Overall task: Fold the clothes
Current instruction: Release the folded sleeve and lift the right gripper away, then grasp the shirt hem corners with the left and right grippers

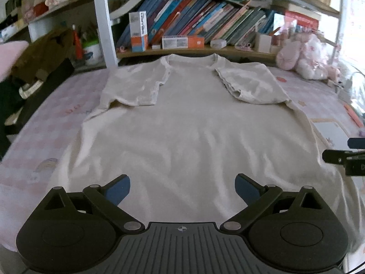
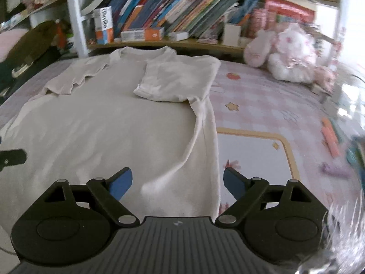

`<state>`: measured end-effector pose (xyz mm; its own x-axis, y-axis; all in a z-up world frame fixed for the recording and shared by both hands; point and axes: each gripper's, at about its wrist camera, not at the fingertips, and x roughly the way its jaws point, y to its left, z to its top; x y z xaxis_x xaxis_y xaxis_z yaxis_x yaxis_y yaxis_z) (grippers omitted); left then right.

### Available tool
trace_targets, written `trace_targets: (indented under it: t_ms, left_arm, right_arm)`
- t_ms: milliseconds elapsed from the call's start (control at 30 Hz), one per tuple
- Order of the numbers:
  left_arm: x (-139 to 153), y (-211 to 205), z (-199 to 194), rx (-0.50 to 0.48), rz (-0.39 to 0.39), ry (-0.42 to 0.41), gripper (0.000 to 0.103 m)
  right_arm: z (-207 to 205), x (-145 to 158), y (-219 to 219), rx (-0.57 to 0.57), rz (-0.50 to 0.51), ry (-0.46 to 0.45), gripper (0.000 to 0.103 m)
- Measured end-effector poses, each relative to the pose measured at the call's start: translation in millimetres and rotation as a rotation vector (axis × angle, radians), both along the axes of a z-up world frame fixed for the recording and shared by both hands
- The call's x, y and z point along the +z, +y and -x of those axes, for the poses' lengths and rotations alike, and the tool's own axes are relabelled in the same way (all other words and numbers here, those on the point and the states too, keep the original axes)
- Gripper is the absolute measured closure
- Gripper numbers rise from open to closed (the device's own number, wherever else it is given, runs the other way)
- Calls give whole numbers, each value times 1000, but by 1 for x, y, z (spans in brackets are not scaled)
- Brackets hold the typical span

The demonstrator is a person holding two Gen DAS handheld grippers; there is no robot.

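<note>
Room: a pink checked bedsheet (image 1: pixel 57 123) covers the work surface; behind it stands a bookshelf (image 1: pixel 196 20) of leaning books, with a pink plush toy (image 2: pixel 289 52) at the right.
Garment: a pale beige T-shirt (image 1: pixel 182 132) lies flat on the sheet, collar toward the shelf, hem near the grippers.
Done so far: both sleeves (image 1: pixel 251 84) are turned inward onto the chest.
Left to do: the body looks unfolded and wrinkled; I'd judge the side and hem folds remain.
Left gripper (image 1: pixel 182 188): jaws spread wide, empty, above the lower middle of the shirt.
Right gripper (image 2: pixel 178 181): jaws spread wide, empty, straddling the shirt's right edge near the hem.
</note>
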<state>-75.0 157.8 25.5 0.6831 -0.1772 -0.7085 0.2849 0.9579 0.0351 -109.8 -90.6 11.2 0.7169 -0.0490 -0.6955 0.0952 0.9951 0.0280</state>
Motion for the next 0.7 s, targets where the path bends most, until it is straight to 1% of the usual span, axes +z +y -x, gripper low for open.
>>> trace_targets:
  t_ms: [133,267,367,500,567,633,700]
  left_arm:
    - [6,32,28,1,25,-24,3]
    - [3,65,47,-2,64,-13,3]
    - [1,90,61,-1,94,-2,3]
    - [0,120,65,50,156,15,3]
    - [-2,130,64,72,174,28,3]
    - [-5,140,65,89,187,37,3]
    - [-7,145,65,87,186,38,3]
  right_arm:
    - [37,6,31,-71,-14,-18,16]
    - [79,7,65,-115,-7,-30,16]
    - [105,5,83,-163,-4,-18,15]
    - [122,9,89,-218,-20,-2,15]
    - [127,11,88,-245,-25,6,14]
    - [133,11,87,-268,-33,18,14]
    - [138,10,86,-286,-39,24,14]
